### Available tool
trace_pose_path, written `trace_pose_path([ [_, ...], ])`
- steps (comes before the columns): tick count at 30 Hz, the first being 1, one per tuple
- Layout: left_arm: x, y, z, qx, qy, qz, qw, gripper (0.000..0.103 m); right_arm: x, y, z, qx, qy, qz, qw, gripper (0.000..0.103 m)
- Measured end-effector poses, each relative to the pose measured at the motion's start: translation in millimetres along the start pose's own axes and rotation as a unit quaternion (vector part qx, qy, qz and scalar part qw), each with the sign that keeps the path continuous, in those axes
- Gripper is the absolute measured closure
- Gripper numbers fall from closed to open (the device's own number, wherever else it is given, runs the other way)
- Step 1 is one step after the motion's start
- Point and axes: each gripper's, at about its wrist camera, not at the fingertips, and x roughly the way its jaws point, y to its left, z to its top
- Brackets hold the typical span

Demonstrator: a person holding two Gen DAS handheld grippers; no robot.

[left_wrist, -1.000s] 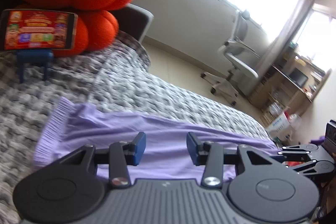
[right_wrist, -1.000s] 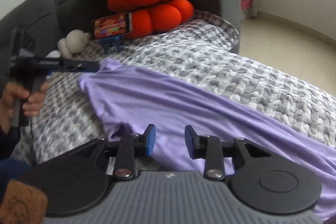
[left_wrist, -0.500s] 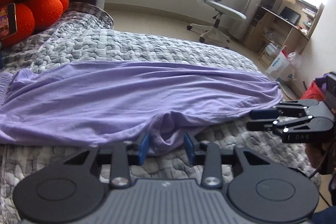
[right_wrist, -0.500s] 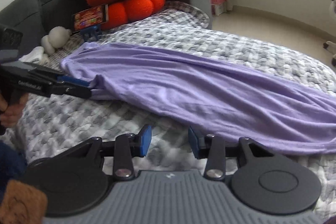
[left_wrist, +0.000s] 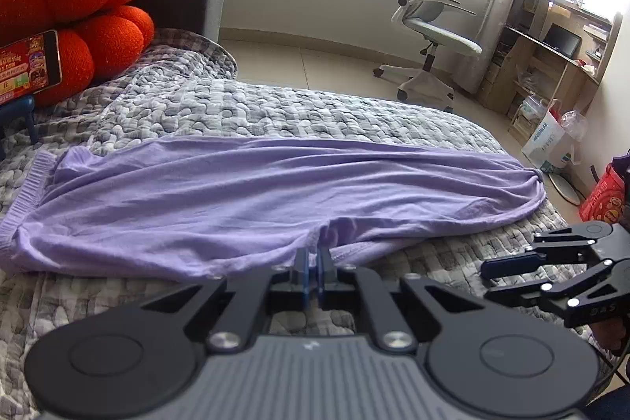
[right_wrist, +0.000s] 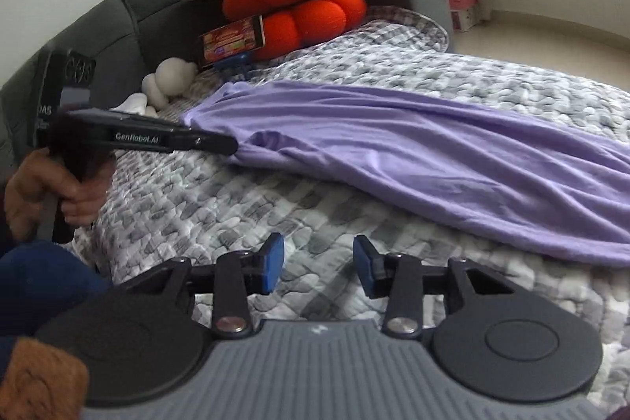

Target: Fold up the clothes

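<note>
- Left gripper (left_wrist: pixel 314 264), at the bottom centre of its own view, has its blue pads pressed together on the near edge of the long lilac jersey garment (left_wrist: pixel 275 199); a small bunch of cloth rises just above the fingertips.
- Seen from the right wrist view, that same left gripper (right_wrist: pixel 232 146) reaches in from the left of the frame, its black tip at the lilac garment's (right_wrist: pixel 393 144) near edge, and a hand (right_wrist: pixel 59 191) grips its handle at the lower left.
- Right gripper (right_wrist: pixel 318 262) sits at the bottom centre of its own view with its blue pads spread apart and nothing between them; only the grey-and-white quilted bed cover (right_wrist: pixel 256 207) lies under the gap.
- In the left wrist view the right gripper (left_wrist: pixel 508 268) shows at the lower right, its fingers apart, just beside the garment's near edge.
- Lilac cloth lies stretched across the quilted cover (left_wrist: pixel 275 105) from the left edge to the right of the frame, with a ribbed band (left_wrist: pixel 29 184) at its left end.
- Orange lobed plush cushions (left_wrist: pixel 90 6) are stacked at the upper left, with a phone with a lit red screen (left_wrist: pixel 29 65) propped on a blue stand in front of them.
- A grey office chair (left_wrist: pixel 429 22) stands on the floor at the upper right.
</note>
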Motion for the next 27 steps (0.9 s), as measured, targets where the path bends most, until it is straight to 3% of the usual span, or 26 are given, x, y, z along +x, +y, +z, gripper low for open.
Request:
trace_pose_path([
  [6,-2,-7,-11,0.027,0.020,0.002,0.9994,0.099,17,-9,23,-0.006,-0.024,-0.080,0.996,0.056],
  [11,-5,-2,-14,0.011,0.025,0.008,0.9996,0.095,15,-16,24,-0.018,-0.043,-0.096,0.994,0.056],
  [13,-8,-3,-11,0.012,0.014,0.013,0.9997,0.078,11,-17,25,-0.023,-0.056,-0.101,0.993,0.054],
  [15,-5,-7,-6,0.025,0.009,0.020,0.9995,0.059,8,-17,25,-0.028,-0.067,-0.105,0.992,0.044],
  [16,-1,-9,-3,0.033,0.012,0.022,0.9991,0.054,9,-17,25,-0.031,-0.065,-0.105,0.992,0.043],
  [18,8,-14,1,0.050,0.018,0.028,0.9982,0.054,14,-17,25,-0.032,-0.056,-0.111,0.992,0.043],
  [20,17,-19,6,0.067,0.024,0.034,0.9969,0.056,14,-16,24,-0.023,-0.046,-0.107,0.993,0.043],
  [23,29,-25,3,0.089,0.032,0.046,0.9944,0.063,10,-10,20,-0.004,-0.029,-0.064,0.997,0.044],
  [25,33,-26,3,0.095,0.029,0.063,0.9931,0.096,12,-10,18,0.003,-0.018,-0.052,0.998,0.048],
  [27,31,-21,4,0.076,0.025,0.055,0.9953,0.100,15,-12,18,0.005,-0.013,-0.054,0.998,0.049],
])
